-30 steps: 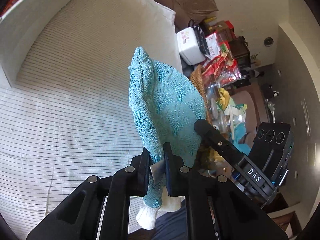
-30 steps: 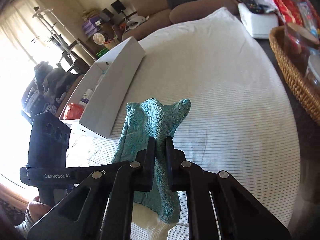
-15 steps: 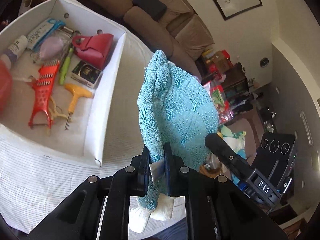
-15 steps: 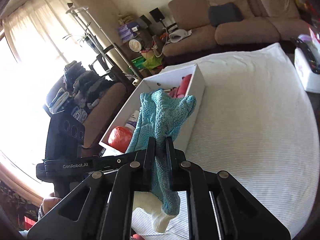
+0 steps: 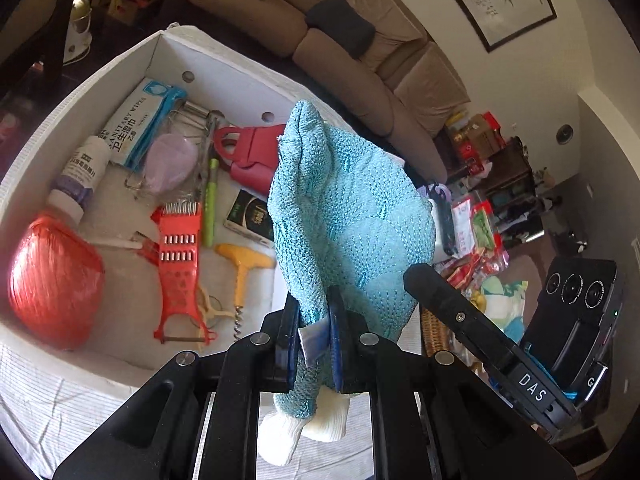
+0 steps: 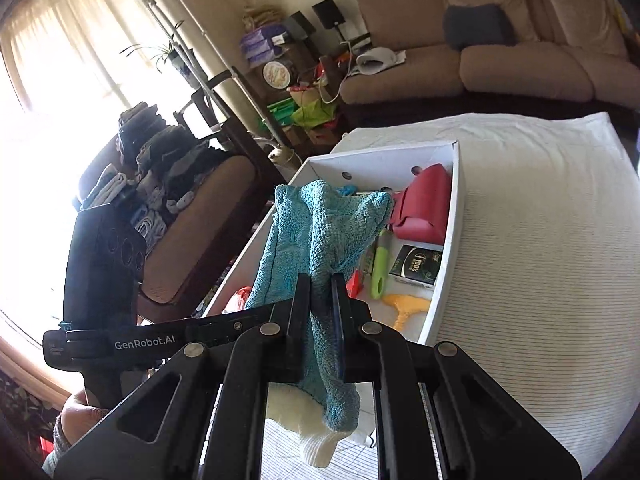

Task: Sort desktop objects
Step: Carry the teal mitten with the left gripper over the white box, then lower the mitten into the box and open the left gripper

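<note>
**Lettering in view**

"SANITARY WIPES" runs along the blue-and-white wipes packet (image 5: 138, 126) in the white box (image 5: 240, 76), Chinese characters beside it (too small to read). The right gripper's bar (image 5: 528, 386) carries "DAS", with a lone "G" on its camera block (image 5: 592, 380). From the right wrist, "GenRobot.AI" stands on the left gripper's bar (image 6: 144, 343), and the dark carton (image 6: 416, 266) shows "100%"

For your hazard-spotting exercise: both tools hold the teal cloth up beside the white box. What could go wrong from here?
1. The teal cloth hides much of the white box from the left tool, so a drop may be misjudged.
2. The right tool grips it too; uneven release could leave it draped over the box wall.
3. It may bury the red grater.
</note>
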Demonstrator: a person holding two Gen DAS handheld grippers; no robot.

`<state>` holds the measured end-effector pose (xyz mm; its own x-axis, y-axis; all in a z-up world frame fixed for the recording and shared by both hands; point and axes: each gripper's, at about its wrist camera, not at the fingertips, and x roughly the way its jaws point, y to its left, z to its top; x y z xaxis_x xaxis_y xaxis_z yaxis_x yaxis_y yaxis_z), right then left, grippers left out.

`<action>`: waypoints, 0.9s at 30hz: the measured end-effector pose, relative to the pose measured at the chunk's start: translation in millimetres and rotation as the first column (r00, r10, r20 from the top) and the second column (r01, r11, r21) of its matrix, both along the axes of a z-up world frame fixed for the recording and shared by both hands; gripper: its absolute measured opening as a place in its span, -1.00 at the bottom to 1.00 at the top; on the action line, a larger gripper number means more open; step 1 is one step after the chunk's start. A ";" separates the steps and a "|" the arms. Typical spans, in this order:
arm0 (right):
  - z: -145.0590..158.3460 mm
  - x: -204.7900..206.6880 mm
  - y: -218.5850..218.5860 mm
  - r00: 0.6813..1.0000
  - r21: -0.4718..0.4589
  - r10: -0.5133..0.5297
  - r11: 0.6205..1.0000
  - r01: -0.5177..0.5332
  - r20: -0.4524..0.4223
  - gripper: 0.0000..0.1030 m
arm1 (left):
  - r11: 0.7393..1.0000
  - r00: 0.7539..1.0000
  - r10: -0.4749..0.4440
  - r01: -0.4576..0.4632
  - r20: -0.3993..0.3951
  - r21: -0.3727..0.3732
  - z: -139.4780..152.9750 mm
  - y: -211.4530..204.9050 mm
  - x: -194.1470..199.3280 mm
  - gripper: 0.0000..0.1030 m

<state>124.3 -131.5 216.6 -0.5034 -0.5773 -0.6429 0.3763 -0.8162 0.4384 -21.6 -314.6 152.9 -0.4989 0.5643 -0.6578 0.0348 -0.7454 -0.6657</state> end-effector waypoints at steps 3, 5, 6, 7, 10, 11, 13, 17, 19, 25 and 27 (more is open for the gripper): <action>-14.5 -16.3 -9.4 1.000 0.016 -0.011 1.000 0.011 0.024 -0.81 | 1.000 1.000 0.002 -0.002 0.021 -0.012 -12.8 -6.2 -14.0 -0.81; -25.8 -27.8 -13.7 0.999 0.030 -0.019 0.999 0.018 0.043 -0.81 | 1.000 0.999 0.005 -0.004 0.039 -0.015 -23.3 -9.6 -22.8 -0.81; -31.4 -32.9 -15.7 0.998 0.039 -0.023 0.999 0.021 0.052 -0.81 | 1.000 0.999 0.003 -0.003 0.049 -0.009 -29.7 -10.9 -26.9 -0.81; -37.2 -37.6 -17.2 0.998 0.047 -0.027 0.999 0.024 0.061 -0.81 | 1.000 0.998 0.003 -0.003 0.060 -0.006 -35.7 -11.7 -30.3 -0.81; -53.4 -49.5 -20.2 0.996 0.070 -0.038 0.997 0.032 0.086 -0.81 | 1.000 0.996 -0.008 0.009 0.089 -0.007 -53.0 -11.2 -38.4 -0.81; -58.3 -52.8 -20.0 0.995 0.078 -0.041 0.996 0.034 0.092 -0.81 | 1.000 0.995 -0.013 0.014 0.096 -0.007 -57.8 -10.8 -40.4 -0.81; -67.9 -57.7 -21.0 0.993 0.098 -0.046 0.995 0.036 0.105 -0.81 | 1.000 0.994 -0.022 0.024 0.110 -0.017 -66.3 -9.9 -44.4 -0.81; -83.7 -65.0 -23.0 0.991 0.153 -0.061 0.987 0.042 0.121 -0.82 | 0.995 0.990 -0.038 0.049 0.135 -0.082 -79.4 -7.3 -56.4 -0.80; -91.1 -66.7 -23.4 0.989 0.173 -0.067 0.984 0.044 0.133 -0.82 | 0.992 0.986 -0.052 0.070 0.156 -0.109 -84.8 -3.1 -62.8 -0.80; -102.7 -66.5 -29.3 0.988 0.267 -0.081 0.963 0.044 0.131 -0.82 | 0.982 0.979 -0.084 0.113 0.187 -0.151 -94.3 14.2 -67.1 -0.77; -104.3 -66.9 -30.8 0.988 0.299 -0.086 0.953 0.045 0.126 -0.82 | 0.979 0.976 -0.091 0.124 0.197 -0.162 -98.7 16.1 -68.3 -0.77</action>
